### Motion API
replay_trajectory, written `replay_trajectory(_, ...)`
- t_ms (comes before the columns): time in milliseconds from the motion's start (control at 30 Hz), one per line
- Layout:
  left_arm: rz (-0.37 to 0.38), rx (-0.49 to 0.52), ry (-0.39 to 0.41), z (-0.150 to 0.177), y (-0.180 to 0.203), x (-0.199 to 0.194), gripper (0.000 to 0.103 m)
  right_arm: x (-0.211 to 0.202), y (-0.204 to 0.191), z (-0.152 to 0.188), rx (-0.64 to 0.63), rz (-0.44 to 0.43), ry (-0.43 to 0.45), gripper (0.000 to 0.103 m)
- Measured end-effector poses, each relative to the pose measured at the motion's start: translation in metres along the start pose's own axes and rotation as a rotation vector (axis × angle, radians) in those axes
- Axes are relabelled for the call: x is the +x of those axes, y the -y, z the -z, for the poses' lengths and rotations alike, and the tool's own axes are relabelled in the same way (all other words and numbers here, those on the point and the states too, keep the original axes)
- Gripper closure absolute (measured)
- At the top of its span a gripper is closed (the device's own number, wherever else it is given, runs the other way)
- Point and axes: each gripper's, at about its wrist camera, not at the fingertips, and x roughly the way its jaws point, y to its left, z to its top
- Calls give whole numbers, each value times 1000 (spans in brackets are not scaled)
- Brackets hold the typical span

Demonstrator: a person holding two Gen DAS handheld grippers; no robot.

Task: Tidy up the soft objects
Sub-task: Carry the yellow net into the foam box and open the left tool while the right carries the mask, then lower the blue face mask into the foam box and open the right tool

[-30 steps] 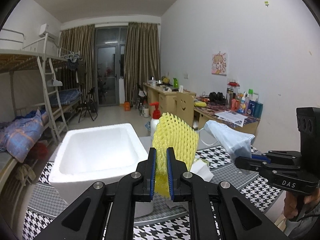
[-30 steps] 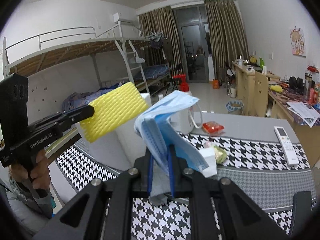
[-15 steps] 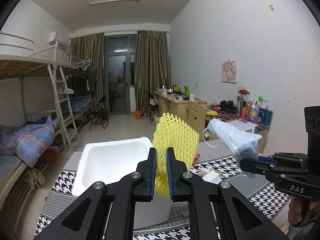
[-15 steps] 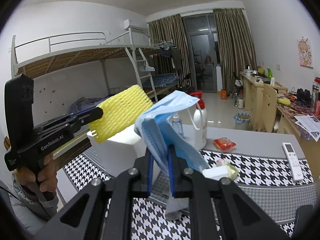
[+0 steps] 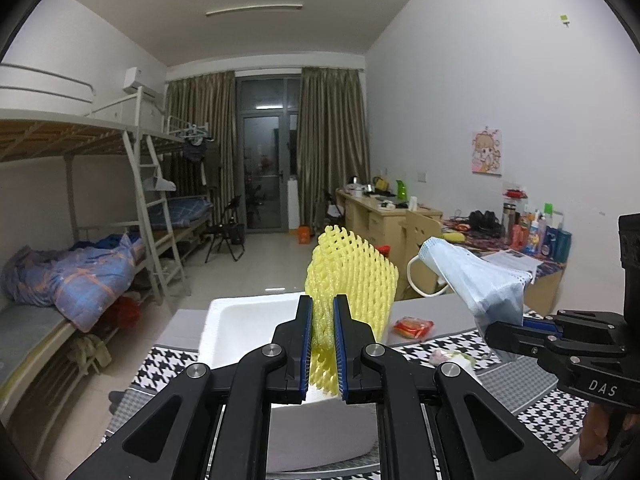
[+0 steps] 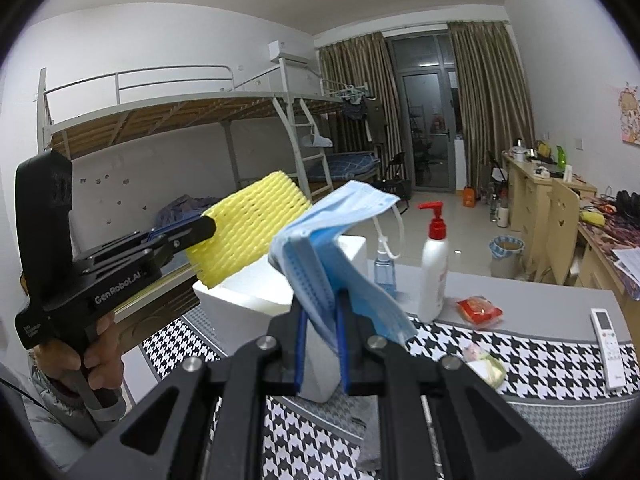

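While the left wrist view looks down the room, the left gripper (image 5: 323,344) is clamped on a yellow foam net (image 5: 352,276), which stands up between its blue pads above the near rim of a white foam box (image 5: 248,316) on the bench (image 5: 516,384). To the right, the right gripper (image 5: 500,334) pinches a blue mask (image 5: 476,280), held in the air beside the net and apart from it. A red packet (image 5: 414,327) lies on the bench just right of the box.

In the right wrist view, the right gripper (image 6: 322,344) is closed on the mask (image 6: 336,240), whose folded stack rises and leans left above the pads. At left, the left gripper (image 6: 208,227), in a hand (image 6: 94,364), grips the net (image 6: 248,226) over the box (image 6: 256,296). Beyond the mask stand a spray bottle (image 6: 385,268) and a red-capped pump bottle (image 6: 434,268). The packet (image 6: 479,312) lies right of them, and a remote (image 6: 608,342) rests near the bench's (image 6: 532,304) right edge.
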Motion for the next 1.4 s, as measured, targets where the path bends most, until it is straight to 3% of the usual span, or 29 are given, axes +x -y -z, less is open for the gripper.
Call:
replay_trajectory(600, -78, -27, -29, 0, -23, 14, 92, 30, -29, -13, -35, -35, -16, 86)
replay_trajectory(1100, -54, -55, -101, 4, -41, 48, 90, 57, -30, -14, -18, -12, -67, 86)
replay_trajectory(1133, -53, -58, -110, 5, -43, 50, 87, 59, -30, -14, -15, -10, -69, 86)
replay_trajectory(1167, -51, -61, -115, 6, -44, 51, 75, 60, -30, -15, -13, -8, -71, 86)
replay_trajectory(1200, -50, -63, -116, 6, -45, 51, 57, 61, -30, -15, -11, -5, -74, 86)
replay_trajectory(1267, -56, -68, -107, 7, -48, 50, 36, 62, -31, -15, -10, 1, -78, 86)
replay_trajectory(1367, -65, -76, -93, 6, -52, 48, 31, 64, -33, -17, -10, 3, -81, 86)
replay_trajectory(1400, -65, -80, -90, 6, -53, 47, 22, 64, -34, -18, -13, 1, -80, 86)
